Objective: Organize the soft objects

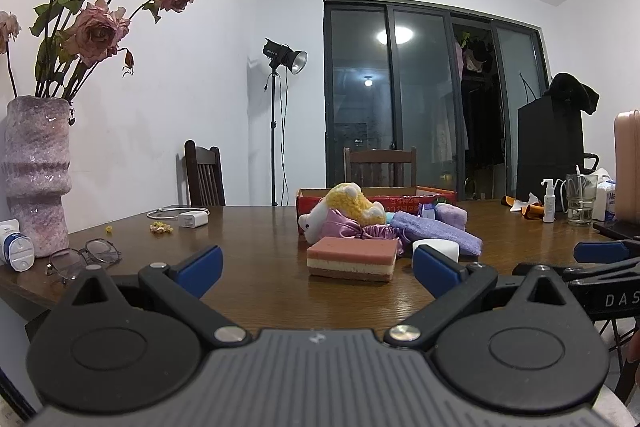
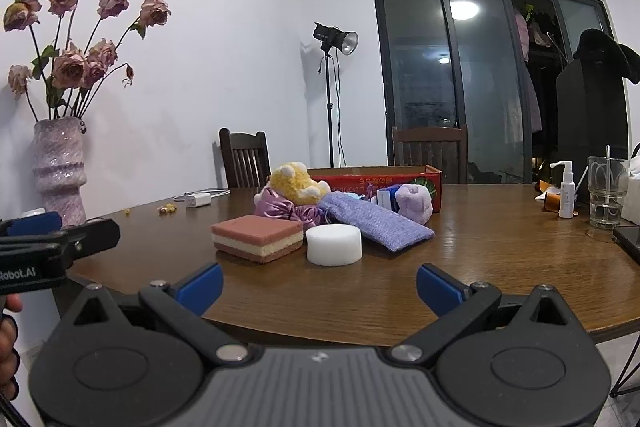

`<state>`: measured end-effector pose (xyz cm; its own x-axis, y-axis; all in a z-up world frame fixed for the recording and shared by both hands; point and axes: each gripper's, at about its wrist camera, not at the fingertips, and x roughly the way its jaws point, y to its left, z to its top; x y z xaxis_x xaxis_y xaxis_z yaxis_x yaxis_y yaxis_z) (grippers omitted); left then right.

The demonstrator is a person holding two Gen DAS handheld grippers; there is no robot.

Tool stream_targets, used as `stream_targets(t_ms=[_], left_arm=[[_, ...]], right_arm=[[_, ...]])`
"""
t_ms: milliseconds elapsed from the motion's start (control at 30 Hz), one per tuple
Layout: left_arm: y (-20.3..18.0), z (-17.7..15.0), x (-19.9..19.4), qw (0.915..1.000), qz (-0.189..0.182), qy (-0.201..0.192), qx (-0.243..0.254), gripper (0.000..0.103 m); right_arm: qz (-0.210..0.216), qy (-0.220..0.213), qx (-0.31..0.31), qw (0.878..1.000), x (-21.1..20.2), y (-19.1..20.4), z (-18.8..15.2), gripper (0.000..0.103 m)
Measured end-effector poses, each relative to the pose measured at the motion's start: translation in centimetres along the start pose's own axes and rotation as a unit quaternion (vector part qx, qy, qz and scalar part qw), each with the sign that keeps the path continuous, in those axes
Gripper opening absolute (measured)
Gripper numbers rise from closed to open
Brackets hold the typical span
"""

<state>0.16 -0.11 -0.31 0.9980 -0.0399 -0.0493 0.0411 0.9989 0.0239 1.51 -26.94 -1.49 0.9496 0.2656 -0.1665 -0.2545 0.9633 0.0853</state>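
A pile of soft things lies mid-table in front of a red cardboard box [image 1: 400, 203] [image 2: 384, 183]. Nearest is a pink, cream and brown layered sponge [image 1: 353, 259] [image 2: 258, 237], with a white round foam puck [image 2: 334, 244] [image 1: 436, 249] beside it. Behind them sit a yellow plush toy [image 1: 350, 203] [image 2: 294, 183], pink satin fabric [image 1: 348, 229] [image 2: 280, 209], a lavender pouch [image 1: 436, 233] [image 2: 376, 223] and a pale purple plush piece [image 2: 414, 203]. My left gripper [image 1: 318, 269] stands open, short of the sponge. My right gripper [image 2: 320, 287] is open near the table's front edge, holding nothing.
A pink vase [image 1: 36, 171] [image 2: 60, 167] of dried roses, eyeglasses [image 1: 82, 259] and a white charger [image 1: 192, 217] are at the left. A glass [image 2: 606, 189], a spray bottle [image 2: 566, 193] and a phone [image 2: 628, 239] stand at the right. Chairs [image 2: 246, 159] line the far side.
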Motion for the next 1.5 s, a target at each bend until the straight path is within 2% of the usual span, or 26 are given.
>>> stream_targets(t_ms=[1200,1500], left_arm=[[-0.3,-0.1,-0.1,1.0000,-0.002,0.000,0.001,0.103],[-0.5,1.6,3.0,0.9999,0.016,-0.002,0.001,0.103]], right_arm=[[-0.002,0.000,0.000,1.000,0.1,-0.2,0.0,0.103],[-0.011,0.003,0.001,1.000,2.5,-1.4,1.9,0.103]])
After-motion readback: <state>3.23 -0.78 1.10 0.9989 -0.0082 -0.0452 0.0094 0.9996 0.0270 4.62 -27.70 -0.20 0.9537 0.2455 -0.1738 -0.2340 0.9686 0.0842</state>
